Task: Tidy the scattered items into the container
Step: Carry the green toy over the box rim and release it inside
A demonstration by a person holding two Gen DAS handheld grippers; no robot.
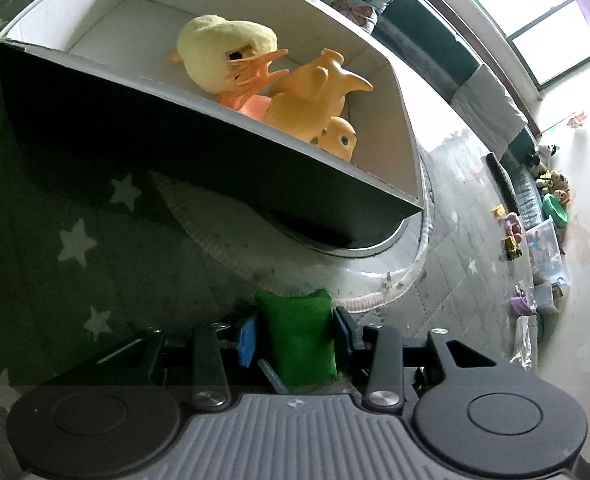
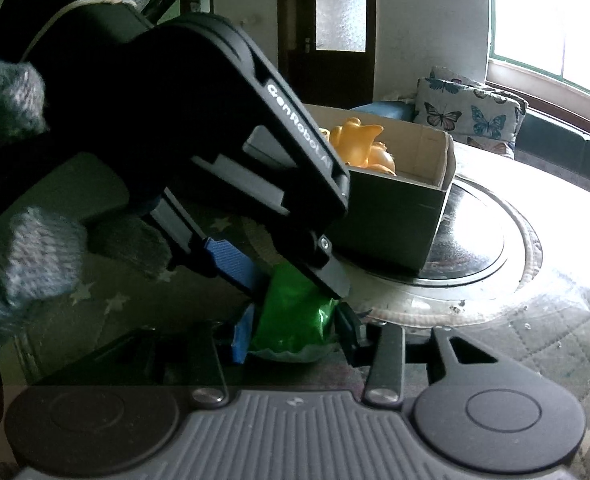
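A green packet [image 1: 299,340] sits between the blue pads of my left gripper [image 1: 295,338], which is shut on it. In the right wrist view the same green packet [image 2: 291,320] is also between the pads of my right gripper [image 2: 295,334], and the left gripper body [image 2: 199,152] reaches down onto it from above. The open cardboard box [image 1: 223,160] stands just beyond, holding a yellow plush duck [image 1: 223,52] and orange rubber toys [image 1: 315,96]; the box [image 2: 391,216] also shows in the right wrist view.
The box stands on a round silver tray [image 2: 483,232] on a quilted star-patterned cover [image 1: 75,240]. A butterfly cushion [image 2: 467,112] lies behind. Toys and bags [image 1: 543,248] litter the floor at right. A gloved hand [image 2: 19,240] holds the left gripper.
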